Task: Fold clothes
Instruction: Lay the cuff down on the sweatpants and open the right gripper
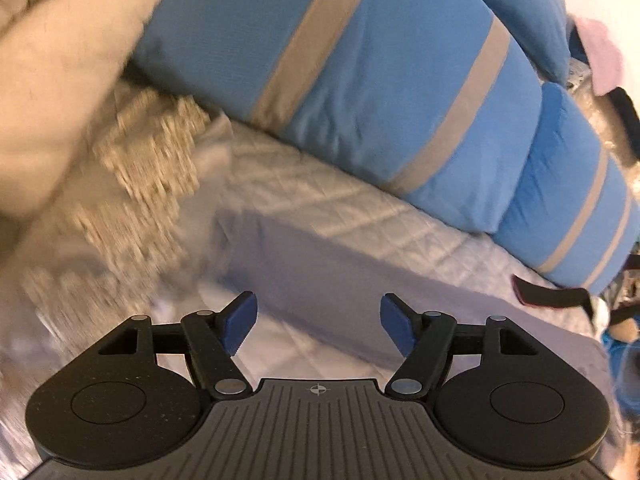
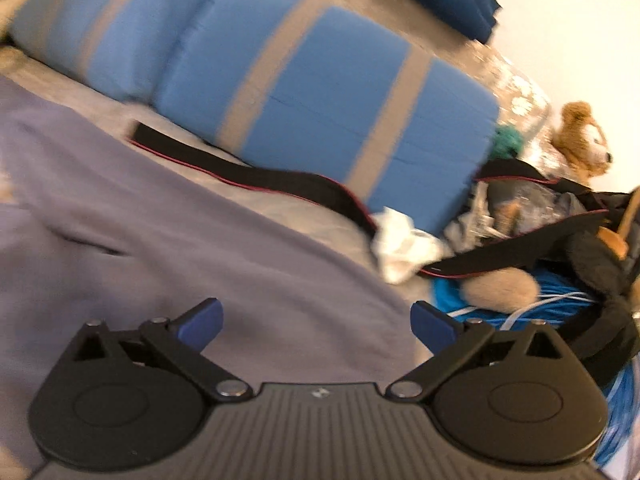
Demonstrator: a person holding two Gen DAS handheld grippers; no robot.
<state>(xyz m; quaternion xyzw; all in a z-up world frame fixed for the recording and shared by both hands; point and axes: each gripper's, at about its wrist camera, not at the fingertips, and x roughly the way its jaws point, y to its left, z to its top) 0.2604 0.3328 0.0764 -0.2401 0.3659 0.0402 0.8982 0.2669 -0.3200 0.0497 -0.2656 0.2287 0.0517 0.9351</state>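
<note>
A grey-lavender garment (image 2: pixel 168 240) lies spread flat on a quilted bed cover; it also shows in the left wrist view (image 1: pixel 320 264) as a flat folded piece. My left gripper (image 1: pixel 318 322) is open and empty, hovering just above the garment. My right gripper (image 2: pixel 316 326) is open and empty above the garment's right part, near its edge. The blue pads (image 2: pixel 200 324) of both grippers hold nothing.
Blue pillows with grey stripes (image 1: pixel 360 80) line the far side of the bed (image 1: pixel 360 208). A beige knitted blanket (image 1: pixel 132 168) lies at left. A black strap with red trim (image 2: pixel 260 180), a white cloth (image 2: pixel 404 244), a teddy bear (image 2: pixel 584 140) and blue cable clutter (image 2: pixel 540 312) lie at right.
</note>
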